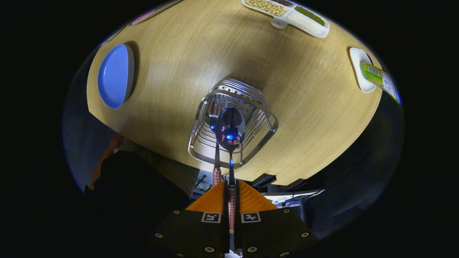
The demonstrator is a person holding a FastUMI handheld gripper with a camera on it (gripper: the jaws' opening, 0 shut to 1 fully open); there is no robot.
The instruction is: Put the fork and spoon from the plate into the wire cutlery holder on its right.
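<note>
My gripper (pixel 232 188) is shut on the red-checked handle of the spoon (pixel 230 127), both orange fingers (pixel 211 201) pressing on it. The spoon's shiny bowl hangs just ahead of the fingers, over the open top of the wire cutlery holder (pixel 263 123), seen from above on the wooden table. The fork (pixel 217 163) stands inside the holder just left of the spoon, its checked handle sticking up out of the near rim. The blue plate (pixel 114 76) lies to the holder's left with nothing on it.
A white divided tray (pixel 304 23) with beans sits at the table's far side. A small white dish (pixel 360 64) with a green packet (pixel 380 77) lies at the right. A person's dark sleeve (pixel 129 186) is beside the table's near edge, left of the fingers.
</note>
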